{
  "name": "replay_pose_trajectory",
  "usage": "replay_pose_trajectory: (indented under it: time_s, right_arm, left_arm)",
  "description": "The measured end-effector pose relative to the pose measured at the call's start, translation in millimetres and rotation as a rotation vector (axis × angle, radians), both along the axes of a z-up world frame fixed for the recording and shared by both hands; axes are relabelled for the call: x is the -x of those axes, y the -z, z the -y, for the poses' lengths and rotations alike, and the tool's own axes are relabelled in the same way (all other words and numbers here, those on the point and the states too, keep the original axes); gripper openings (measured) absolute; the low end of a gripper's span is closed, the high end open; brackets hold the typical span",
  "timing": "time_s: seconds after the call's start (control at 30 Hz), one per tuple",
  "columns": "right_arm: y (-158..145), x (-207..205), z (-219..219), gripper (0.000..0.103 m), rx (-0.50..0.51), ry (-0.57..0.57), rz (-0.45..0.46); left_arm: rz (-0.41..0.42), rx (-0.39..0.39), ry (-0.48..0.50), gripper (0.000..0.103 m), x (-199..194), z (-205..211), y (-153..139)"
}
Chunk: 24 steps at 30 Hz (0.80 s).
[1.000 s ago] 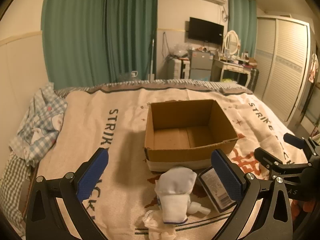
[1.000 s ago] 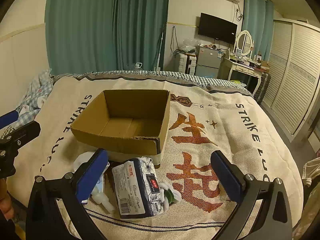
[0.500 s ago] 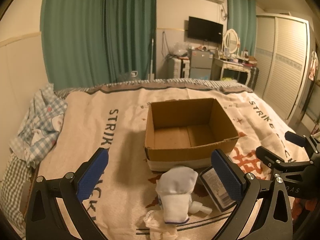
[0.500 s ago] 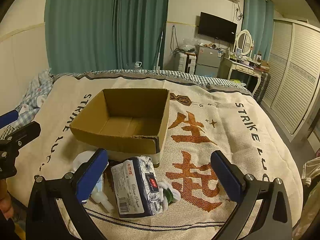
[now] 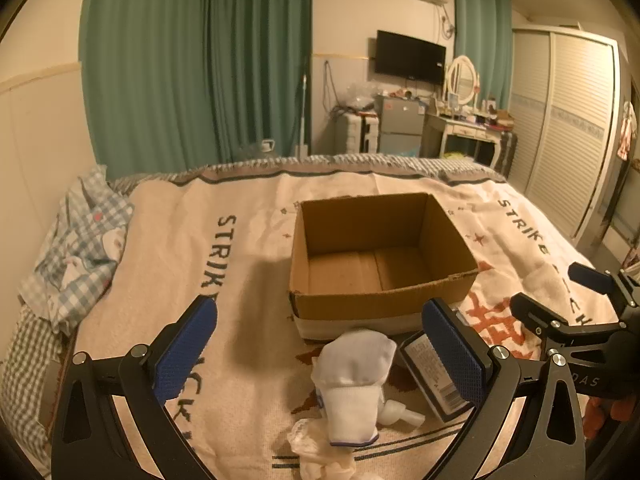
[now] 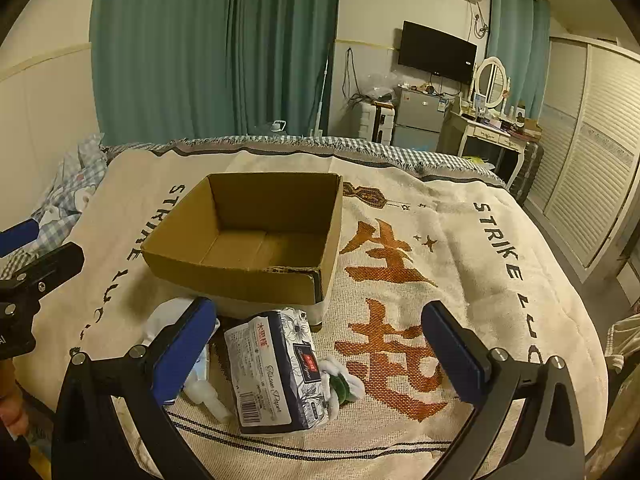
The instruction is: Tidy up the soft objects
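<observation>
An open, empty cardboard box (image 5: 380,276) (image 6: 256,248) sits on the bed blanket. Before it lie a white sock (image 5: 354,384) over a small white bottle (image 5: 400,414), a tissue pack (image 6: 276,372) (image 5: 430,376), a crumpled white lace piece (image 5: 320,456) and a small white-green item (image 6: 340,384). My left gripper (image 5: 316,356) is open, hovering over the sock. My right gripper (image 6: 320,350) is open, hovering over the tissue pack. Each gripper shows at the edge of the other's view.
A cream blanket (image 6: 440,260) with orange characters and "STRIKE" lettering covers the bed. Checked bedding (image 5: 76,248) is bunched at the left edge. Beyond the bed stand curtains, a small fridge, a vanity and a wardrobe (image 5: 576,128).
Both grippers have drifted very slightly; the objects on the blanket have not moved.
</observation>
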State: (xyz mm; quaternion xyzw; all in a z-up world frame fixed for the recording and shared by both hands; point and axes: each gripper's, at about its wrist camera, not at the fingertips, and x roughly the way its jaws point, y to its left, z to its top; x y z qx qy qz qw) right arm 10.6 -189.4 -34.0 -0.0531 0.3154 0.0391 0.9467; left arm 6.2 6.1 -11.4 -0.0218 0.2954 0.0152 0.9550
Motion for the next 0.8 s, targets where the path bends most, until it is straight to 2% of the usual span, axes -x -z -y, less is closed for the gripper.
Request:
replay_pose_trajectory:
  time_s: [0.8]
  right_arm:
    - [-1.5,-0.2,-5.5,0.103,-0.004,-0.014,-0.006]
  left_arm:
    - [0.005,-0.004,0.0,0.103,0.3,0.1,0.8]
